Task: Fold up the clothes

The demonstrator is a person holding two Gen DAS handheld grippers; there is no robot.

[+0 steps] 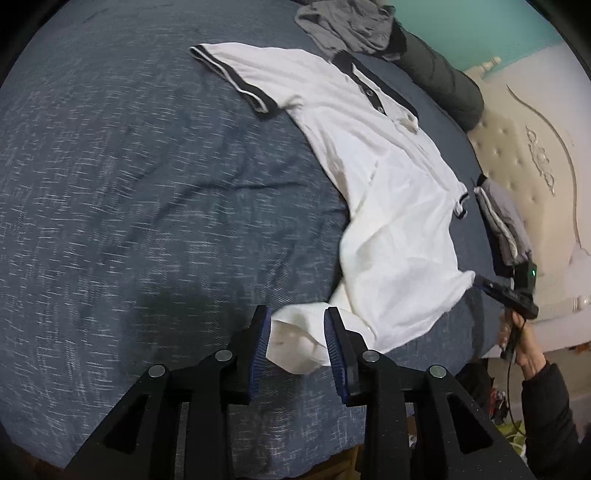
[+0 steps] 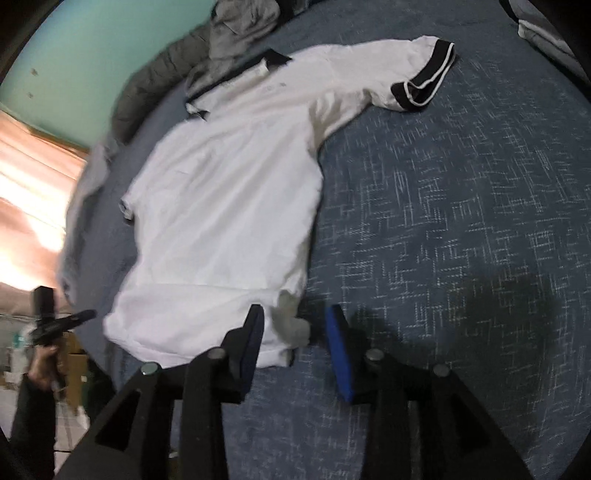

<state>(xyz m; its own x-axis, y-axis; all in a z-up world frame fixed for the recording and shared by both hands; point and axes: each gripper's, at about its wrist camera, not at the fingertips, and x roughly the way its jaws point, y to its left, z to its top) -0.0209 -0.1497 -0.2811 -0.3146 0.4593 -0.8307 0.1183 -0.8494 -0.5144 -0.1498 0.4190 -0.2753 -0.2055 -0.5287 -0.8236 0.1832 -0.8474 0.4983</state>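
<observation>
A white polo shirt (image 1: 369, 147) (image 2: 229, 184) with black collar and sleeve trim lies spread face up on the blue bedspread (image 1: 110, 184) (image 2: 443, 221). My left gripper (image 1: 297, 325) is shut on one bunched hem corner, and the cloth fills the gap between its blue pads. In the right wrist view the left gripper (image 2: 86, 315) shows small at the shirt's far hem corner. My right gripper (image 2: 295, 325) stands open over the other hem corner. That cloth lies loose on the bed beside the left pad, clear of the right pad. The right gripper (image 1: 480, 282) touches the corner's edge.
A crumpled grey garment (image 1: 343, 26) (image 2: 240, 22) and a dark puffy jacket (image 1: 443, 81) (image 2: 159, 74) lie beyond the collar. A folded stack of clothes (image 1: 502, 218) rests near the cream tufted headboard (image 1: 535, 147). A person's hand (image 1: 524, 350) holds the right gripper at the bed's edge.
</observation>
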